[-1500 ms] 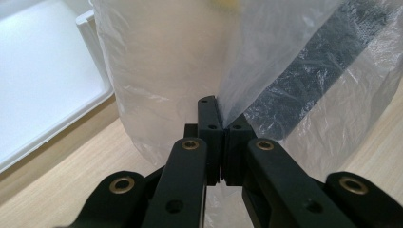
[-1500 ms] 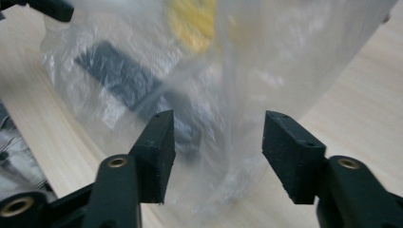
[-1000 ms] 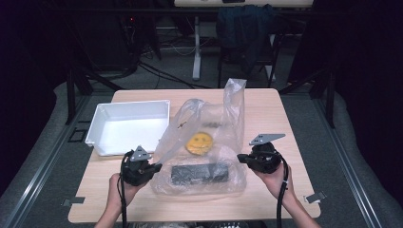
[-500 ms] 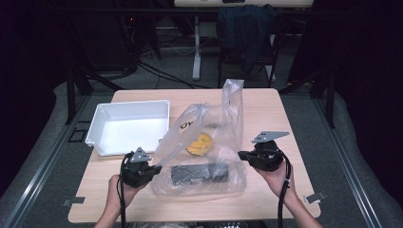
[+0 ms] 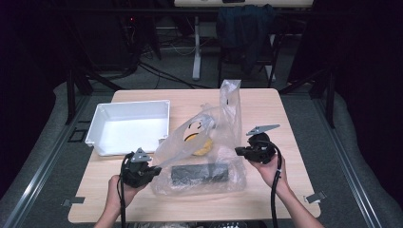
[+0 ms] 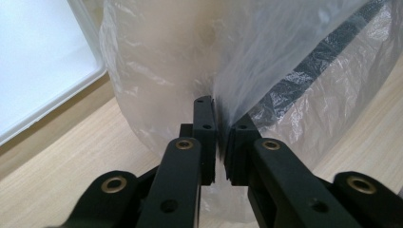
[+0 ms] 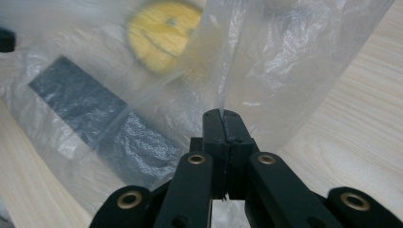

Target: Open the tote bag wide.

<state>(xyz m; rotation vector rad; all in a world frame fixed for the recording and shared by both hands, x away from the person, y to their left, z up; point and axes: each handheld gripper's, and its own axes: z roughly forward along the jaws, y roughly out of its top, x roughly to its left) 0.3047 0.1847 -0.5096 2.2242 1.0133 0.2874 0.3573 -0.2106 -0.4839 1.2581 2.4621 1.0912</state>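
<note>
Desk (image 5: 285, 123): white tray (image 5: 130, 126) at your left edge.
Left gripper (image 6: 219, 137): pinches the plastic bag (image 5: 209, 152).
Right gripper (image 7: 222, 124): clamps its film; yellow smiley disc (image 7: 164, 34) shows there.

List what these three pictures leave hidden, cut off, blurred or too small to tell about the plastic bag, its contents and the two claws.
- Yellow smiley disc: blurred in the right gripper view; in the high view, bag folds cover part of it.
- Dark block: what it is stays unclear behind crinkled film.
- Plastic bag: its mouth cannot be traced among the folds in the high view.
- Left claw: bag film between the jaws, the contact lost in shadow.
- Right claw: tips clamp film.
</note>
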